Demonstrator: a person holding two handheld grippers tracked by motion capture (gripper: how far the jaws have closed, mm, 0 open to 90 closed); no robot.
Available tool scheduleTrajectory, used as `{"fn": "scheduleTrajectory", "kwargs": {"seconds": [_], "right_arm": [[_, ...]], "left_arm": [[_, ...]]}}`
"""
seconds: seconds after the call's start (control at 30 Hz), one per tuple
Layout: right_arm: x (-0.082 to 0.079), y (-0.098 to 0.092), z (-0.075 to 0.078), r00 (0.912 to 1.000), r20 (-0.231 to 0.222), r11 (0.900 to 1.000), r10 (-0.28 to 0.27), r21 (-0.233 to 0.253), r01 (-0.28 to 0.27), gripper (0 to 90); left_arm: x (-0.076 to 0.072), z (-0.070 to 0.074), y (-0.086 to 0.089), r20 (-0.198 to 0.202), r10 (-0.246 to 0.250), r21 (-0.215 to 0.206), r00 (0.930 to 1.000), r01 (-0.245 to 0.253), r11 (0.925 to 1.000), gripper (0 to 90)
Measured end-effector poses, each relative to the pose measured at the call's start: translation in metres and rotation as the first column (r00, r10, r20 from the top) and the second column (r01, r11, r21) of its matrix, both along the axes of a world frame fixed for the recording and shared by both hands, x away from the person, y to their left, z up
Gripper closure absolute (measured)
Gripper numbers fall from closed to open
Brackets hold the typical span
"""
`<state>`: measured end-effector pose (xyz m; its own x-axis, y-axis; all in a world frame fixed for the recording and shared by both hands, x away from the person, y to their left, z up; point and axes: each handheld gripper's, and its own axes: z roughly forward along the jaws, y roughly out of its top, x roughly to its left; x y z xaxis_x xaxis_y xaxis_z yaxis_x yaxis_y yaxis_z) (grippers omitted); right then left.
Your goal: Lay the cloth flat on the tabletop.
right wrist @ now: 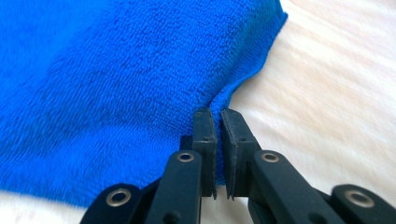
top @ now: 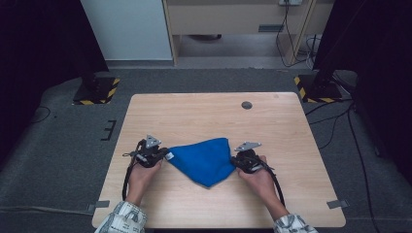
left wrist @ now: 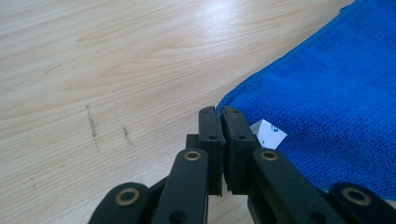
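The blue cloth (top: 204, 160) lies near the front of the table (top: 194, 111), its 2 side corners pinched in the closed left gripper (top: 163, 154) and right gripper (top: 239, 161), so both should lift evenly, keeping the fabric taut

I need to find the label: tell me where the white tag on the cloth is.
The white tag sits at the blue cloth's left corner, right beside the left gripper, seen in the left gripper view.
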<state>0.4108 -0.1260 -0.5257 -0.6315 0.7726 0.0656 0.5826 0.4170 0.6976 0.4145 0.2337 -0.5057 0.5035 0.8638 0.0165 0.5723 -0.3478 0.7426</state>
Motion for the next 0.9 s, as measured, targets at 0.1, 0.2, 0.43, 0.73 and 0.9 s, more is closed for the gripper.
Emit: {"fn": "scheduleTrajectory", "kwargs": {"seconds": [0.1,0.2,0.43,0.73,0.9], "right_arm": [[-0.010,-0.010,0.000,0.9999,-0.009,1.000,-0.014,0.007,0.014,85.1],[-0.017,-0.015,0.001,0.9996,-0.014,1.000,-0.023,0.017,0.023,80.1],[-0.015,-0.023,0.015,0.9988,0.016,0.998,-0.047,0.031,0.046,54.4],[0.012,-0.022,0.025,0.9947,0.067,0.997,-0.078,0.031,0.076,54.2],[0.037,-0.015,0.024,0.9905,0.067,0.992,-0.120,0.041,0.117,60.5]], "left_arm": [[0.000,-0.001,-0.004,-0.001,-0.012,0.011,0.9999,0.012,0.9999,87.3],[0.000,-0.001,-0.005,-0.006,-0.022,0.012,0.9998,0.022,0.9997,87.3],[-0.001,0.000,-0.005,0.001,-0.026,-0.005,0.9997,0.026,0.9997,87.3],[-0.001,0.000,-0.006,0.006,-0.025,-0.019,0.9997,0.025,0.9995,87.1],[-0.001,0.000,-0.006,0.006,-0.029,-0.017,0.9996,0.029,0.9994,87.1]]}}
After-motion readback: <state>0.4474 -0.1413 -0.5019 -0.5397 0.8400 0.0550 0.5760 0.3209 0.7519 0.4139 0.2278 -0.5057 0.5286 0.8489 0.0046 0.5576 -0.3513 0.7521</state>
